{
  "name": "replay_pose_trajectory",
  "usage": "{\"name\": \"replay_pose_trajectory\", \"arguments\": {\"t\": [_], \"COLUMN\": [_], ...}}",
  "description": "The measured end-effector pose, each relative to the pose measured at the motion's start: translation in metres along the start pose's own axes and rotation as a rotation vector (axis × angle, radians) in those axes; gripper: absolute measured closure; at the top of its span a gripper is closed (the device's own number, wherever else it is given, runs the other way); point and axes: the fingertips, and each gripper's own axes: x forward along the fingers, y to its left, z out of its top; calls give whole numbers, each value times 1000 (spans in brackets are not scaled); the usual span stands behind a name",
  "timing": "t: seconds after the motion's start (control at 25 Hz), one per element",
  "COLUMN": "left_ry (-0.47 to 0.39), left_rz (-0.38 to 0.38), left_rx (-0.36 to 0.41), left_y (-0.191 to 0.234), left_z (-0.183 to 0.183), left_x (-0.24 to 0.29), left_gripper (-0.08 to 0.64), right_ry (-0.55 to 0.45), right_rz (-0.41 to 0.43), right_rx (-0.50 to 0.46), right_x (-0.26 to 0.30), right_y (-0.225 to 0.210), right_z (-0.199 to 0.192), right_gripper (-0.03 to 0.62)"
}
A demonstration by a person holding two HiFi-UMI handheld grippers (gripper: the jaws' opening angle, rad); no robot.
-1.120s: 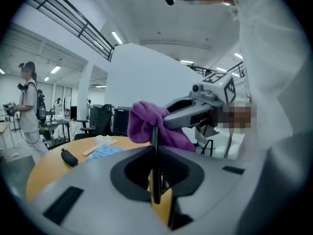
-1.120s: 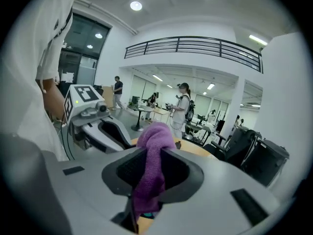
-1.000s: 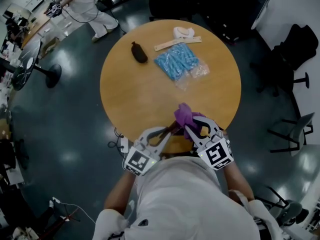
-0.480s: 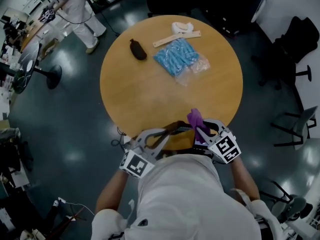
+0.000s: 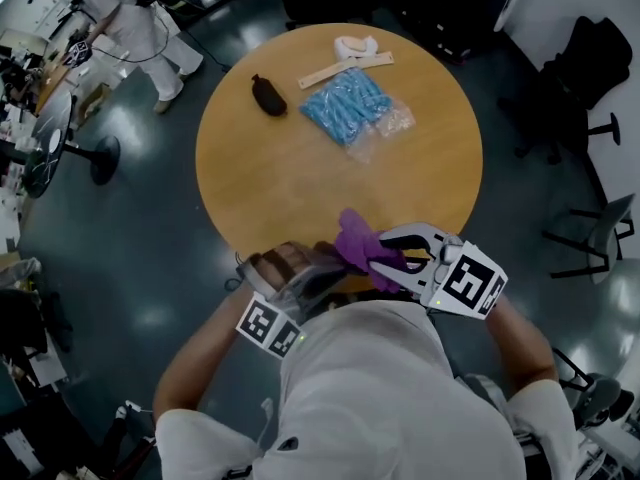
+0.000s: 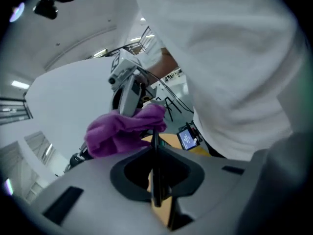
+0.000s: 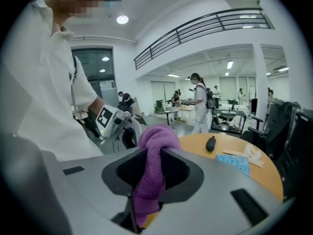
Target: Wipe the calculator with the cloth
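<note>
The left claw [image 5: 312, 273] is clenched on the calculator [image 6: 155, 180]. In the left gripper view the calculator shows as a thin dark slab, seen from its edge, and both jaws press flat on it. The right claw [image 5: 395, 256] is clenched on the purple cloth [image 5: 358, 240]. In the right gripper view the cloth [image 7: 155, 160] is squeezed between the jaws. It sticks up above them in a soft bunch and hangs down below them too.

Both claws are close to the person's white shirt [image 5: 380, 388], over the near edge of the round wooden table [image 5: 250, 188]. They point toward each other. The bunched cloth [image 6: 122, 131] sits right at the far end of the calculator and seems to touch it. The calculator is up in the air, not lying on the table. In the head view it is hard to make out.

The other things lie well apart from the claws, on the far side of the table. There is a small black thing [image 5: 268, 96]. Near it lies a blue bag [image 5: 348, 103] with a clear plastic bag [image 5: 395, 126] just beside it. Past the blue bag are a pale flat stick [image 5: 345, 70] and a white thing [image 5: 355, 46].

The floor [image 5: 130, 248] is dark and shiny. Another person in white [image 5: 130, 13] stands far off at the top left. Dark chairs [image 5: 590, 78] stand on the right.
</note>
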Motion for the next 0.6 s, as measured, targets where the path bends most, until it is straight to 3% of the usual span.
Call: {"name": "replay_pose_trajectory", "arguments": {"t": [0.08,0.2,0.6], "left_ry": [-10,-37,-95], "left_rz": [-17,-43,-20], "left_rx": [72,98,219], "left_y": [0,-3,-9], "left_z": [11,23,56], "left_x": [-1,-3,-23], "left_gripper": [520,520,520], "right_ry": [39,93,84], "right_rz": [64,102,165], "right_rx": [-62,-109,52], "right_x": [14,22,16], "right_y": [17,27,21], "right_z": [1,-6,-26], "right_gripper": [502,502,502]}}
